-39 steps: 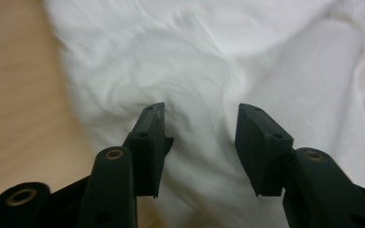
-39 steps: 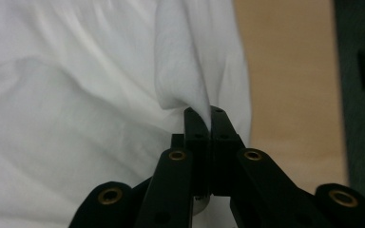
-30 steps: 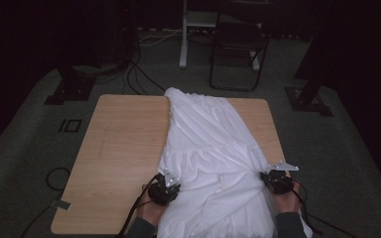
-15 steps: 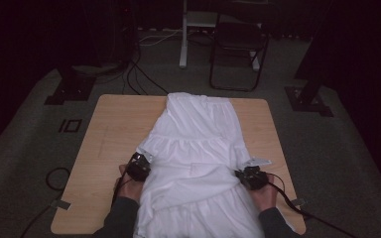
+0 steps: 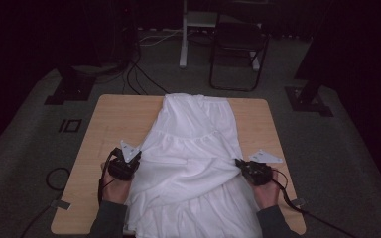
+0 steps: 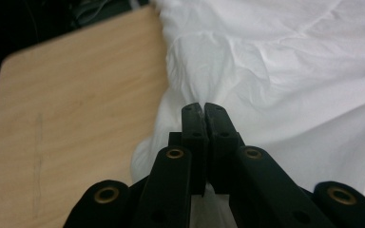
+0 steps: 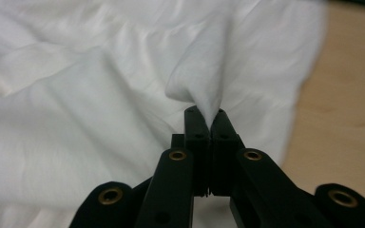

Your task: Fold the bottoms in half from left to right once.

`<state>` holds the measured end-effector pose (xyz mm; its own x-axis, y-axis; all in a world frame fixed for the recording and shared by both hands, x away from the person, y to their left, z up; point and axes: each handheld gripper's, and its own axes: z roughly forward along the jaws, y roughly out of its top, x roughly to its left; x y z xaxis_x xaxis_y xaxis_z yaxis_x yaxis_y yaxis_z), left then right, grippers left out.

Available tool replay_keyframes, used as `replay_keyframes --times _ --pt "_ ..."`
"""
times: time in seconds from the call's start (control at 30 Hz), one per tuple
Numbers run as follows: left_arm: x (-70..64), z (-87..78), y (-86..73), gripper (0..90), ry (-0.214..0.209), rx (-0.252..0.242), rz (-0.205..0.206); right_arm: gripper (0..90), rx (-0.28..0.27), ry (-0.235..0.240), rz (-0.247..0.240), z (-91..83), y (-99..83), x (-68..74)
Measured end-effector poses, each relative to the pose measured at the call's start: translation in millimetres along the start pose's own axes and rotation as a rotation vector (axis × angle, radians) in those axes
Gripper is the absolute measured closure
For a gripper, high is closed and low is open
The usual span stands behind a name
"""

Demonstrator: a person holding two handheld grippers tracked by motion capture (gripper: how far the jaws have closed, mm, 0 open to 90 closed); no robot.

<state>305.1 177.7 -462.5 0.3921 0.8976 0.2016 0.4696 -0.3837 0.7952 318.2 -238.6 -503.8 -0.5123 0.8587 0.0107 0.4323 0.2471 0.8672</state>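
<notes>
**Both grippers pinch a white dress spread along the counter**

The counter (image 5: 114,124) is a pale wooden top standing on grey carpet (image 5: 25,148), with its long sides running away from the person. A white dress (image 5: 193,148) lies lengthwise down its middle, narrow at the far end and widening in gathered tiers toward the near edge, where the cloth hangs over the edge between the person's forearms. Bare wood shows on both sides of the dress, wider on the left than on the right.

The left gripper (image 5: 125,163) sits at the left edge of the dress, just past its widest tier. In the left gripper view, its jaws are closed tight together on a bunched fold of the cloth at that edge (image 6: 203,107), with the wood just beside it. The right gripper (image 5: 254,171) sits at the opposite edge, roughly level with the left one. In the right gripper view, its jaws are clamped on a peak of cloth (image 7: 208,114) that stands up between their tips. Between the two grippers the dress lies in soft creases.

Beyond the counter, a dark chair (image 5: 238,44) stands on the carpet, and black cables (image 5: 134,74) trail across it.
</notes>
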Motion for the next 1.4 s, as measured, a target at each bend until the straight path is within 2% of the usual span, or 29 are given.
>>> replay_keyframes --times 0.03,0.1,0.17,0.2,0.23,0.27,0.33,0.43,0.57,0.6,0.63,0.67,0.7,0.73,0.77,0.8,0.87,0.9,0.93,1.0,1.2,1.33,1.4 --pt "-3.1 2.3 -0.1 85.0 -0.007 0.003 0.011 88.5 -0.016 -0.021 0.013 -5.0 0.3 -4.9" --pt "-9.9 13.9 -4.3 72.9 -0.006 0.043 0.042 87.9 0.019 -0.055 0.035 -4.0 -5.1 -17.5" --pt "-11.6 17.8 -6.7 69.0 -0.005 0.058 0.044 84.0 0.098 -0.068 0.073 7.4 -18.7 -29.5" --pt "-13.3 22.1 -10.0 66.0 -0.005 0.071 0.042 78.1 0.157 -0.069 0.089 14.9 -26.7 -33.5" --pt "-15.5 26.2 -15.7 64.5 -0.024 0.081 0.034 71.3 0.206 -0.087 0.092 21.3 -34.4 -35.7" --pt "-17.1 26.4 -17.8 62.7 -0.028 0.082 0.036 67.4 0.229 -0.105 0.092 24.6 -40.6 -36.6" --pt "-21.0 24.0 -20.2 61.1 -0.043 0.08 0.05 61.4 0.207 -0.107 0.115 22.7 -44.9 -36.8" --pt "-30.0 15.3 -22.7 59.9 -0.065 0.062 0.063 56.2 0.128 -0.104 0.096 11.8 -34.3 -31.9" --pt "-46.4 1.0 -27.6 58.1 -0.12 0.025 0.088 53.0 0.054 -0.04 0.045 3.6 -19.8 -15.1" --pt "-46.4 1.0 -27.6 58.1 -0.12 0.025 0.088 53.0 0.054 -0.04 0.045 3.6 -19.8 -15.1" --pt "-53.8 -1.7 -30.5 58.1 -0.142 0.023 0.109 51.8 0.046 -0.01 0.039 3.8 -17.5 -10.5" --pt "-57.9 0.2 -32.8 58.1 -0.162 0.035 0.132 50.3 0.045 0.038 0.032 7.0 -14.8 -3.5" --pt "-62.0 5.3 -35.6 58.1 -0.169 0.065 0.166 49.9 0.058 0.05 0.021 10.7 -14.0 0.0" --pt "-65.3 14.0 -39.0 58.1 -0.159 0.111 0.193 49.8 0.081 0.057 0.008 15.9 -14.1 3.0" --pt "-66.7 24.8 -42.8 58.2 -0.152 0.165 0.207 50.0 0.104 0.069 0.006 22.3 -15.6 5.1" --pt "-65.9 35.5 -46.8 59.0 -0.157 0.199 0.202 51.3 0.134 0.073 -0.003 29.5 -17.9 6.5" --pt "-60.6 52.5 -52.4 62.2 -0.185 0.237 0.159 56.9 0.191 0.058 -0.033 43.0 -23.5 9.7" --pt "-56.3 55.9 -52.1 63.8 -0.2 0.219 0.124 59.8 0.21 0.061 -0.042 48.5 -25.7 10.7" --pt "-52.7 58.7 -50.6 65.2 -0.201 0.221 0.107 61.4 0.218 0.053 -0.053 53.1 -27.4 11.3" --pt "-47.8 64.9 -47.1 67.2 -0.183 0.224 0.104 62.4 0.231 0.048 -0.059 61.3 -28.7 10.7" --pt "-35.3 90.3 -33.5 67.2 -0.145 0.204 0.062 63.4 0.22 0.027 -0.041 78.3 -21.5 2.6" --pt "-24.9 111.2 -22.4 67.1 -0.115 0.184 0.012 63.3 0.215 0.003 -0.025 92.0 -13.2 -6.8" --pt "-20.6 118.1 -17.4 66.5 -0.11 0.19 -0.004 58.9 0.223 -0.008 -0.024 99.6 -7.0 -9.4"
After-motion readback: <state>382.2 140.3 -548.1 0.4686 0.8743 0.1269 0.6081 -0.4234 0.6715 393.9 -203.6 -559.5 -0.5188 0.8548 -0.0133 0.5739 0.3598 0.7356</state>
